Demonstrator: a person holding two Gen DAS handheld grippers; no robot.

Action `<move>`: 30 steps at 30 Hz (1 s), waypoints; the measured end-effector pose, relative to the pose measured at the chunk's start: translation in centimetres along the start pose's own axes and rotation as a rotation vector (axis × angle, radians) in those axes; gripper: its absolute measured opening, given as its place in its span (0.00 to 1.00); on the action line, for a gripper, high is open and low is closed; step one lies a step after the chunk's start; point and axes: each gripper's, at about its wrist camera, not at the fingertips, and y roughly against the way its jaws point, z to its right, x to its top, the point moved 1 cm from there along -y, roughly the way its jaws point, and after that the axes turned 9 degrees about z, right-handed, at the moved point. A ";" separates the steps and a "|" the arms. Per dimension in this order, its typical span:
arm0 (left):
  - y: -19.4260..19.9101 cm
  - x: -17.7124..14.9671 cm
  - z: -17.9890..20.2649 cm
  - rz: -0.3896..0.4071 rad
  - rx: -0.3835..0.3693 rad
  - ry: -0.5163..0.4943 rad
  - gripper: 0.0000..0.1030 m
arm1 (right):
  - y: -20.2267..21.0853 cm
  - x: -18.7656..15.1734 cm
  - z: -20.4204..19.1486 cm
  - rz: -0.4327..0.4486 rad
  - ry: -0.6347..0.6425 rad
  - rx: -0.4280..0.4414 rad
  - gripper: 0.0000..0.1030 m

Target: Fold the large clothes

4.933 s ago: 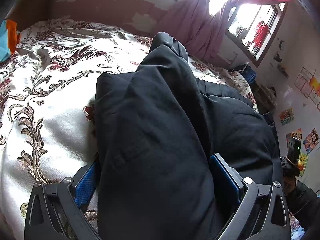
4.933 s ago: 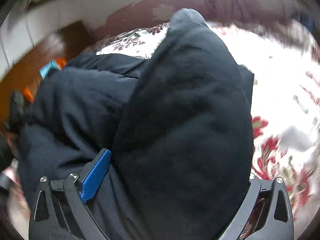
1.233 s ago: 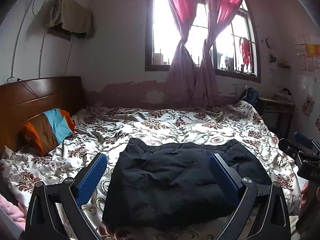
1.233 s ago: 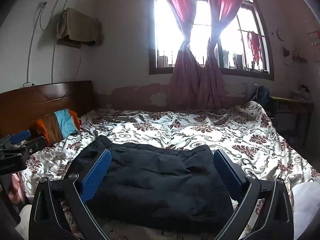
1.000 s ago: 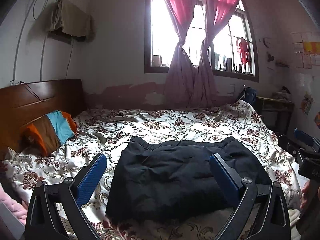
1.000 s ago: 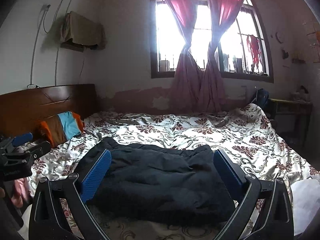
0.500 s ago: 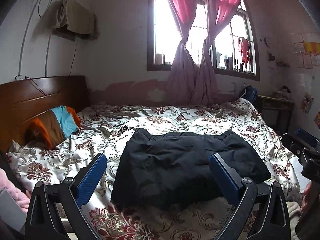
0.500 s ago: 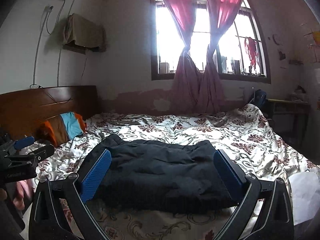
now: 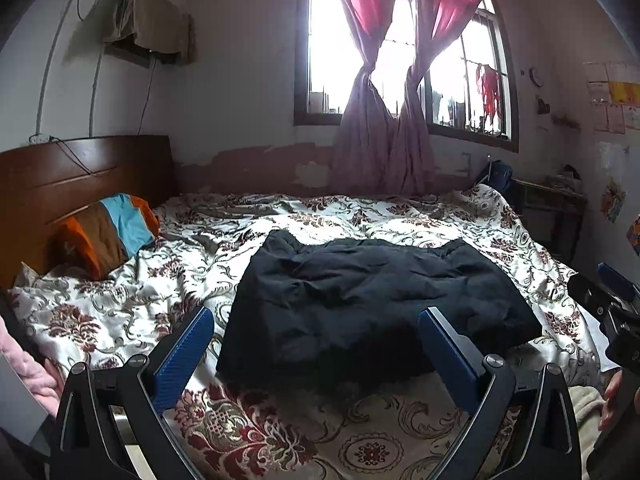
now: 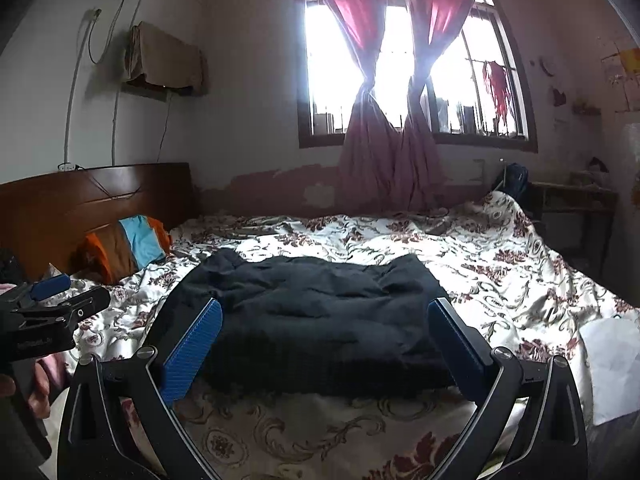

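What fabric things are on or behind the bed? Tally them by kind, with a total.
Black folded garment: 1
Striped orange, brown and blue pillow: 1
Floral bedspread: 1
Pink curtains, knotted: 2
Total: 5

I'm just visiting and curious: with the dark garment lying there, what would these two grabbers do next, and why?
Probably pull back, or go for another piece. The black garment already lies as a folded rectangle on the floral bedspread, and both the left gripper and right gripper are open, empty and clear of it.
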 end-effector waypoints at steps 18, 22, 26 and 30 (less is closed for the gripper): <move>-0.6 -3.0 -0.3 -0.044 0.015 0.014 1.00 | -0.7 -3.0 0.3 -0.063 0.009 0.001 0.98; -0.8 -3.5 -0.1 -0.058 0.014 0.006 1.00 | -0.8 -3.2 0.2 -0.069 0.008 0.001 0.98; -1.0 -3.6 -0.1 -0.065 0.012 0.005 1.00 | -0.8 -3.2 0.3 -0.070 0.007 0.001 0.98; -0.9 -3.6 -0.1 -0.061 0.011 0.005 1.00 | -0.8 -3.2 0.2 -0.068 0.008 0.001 0.98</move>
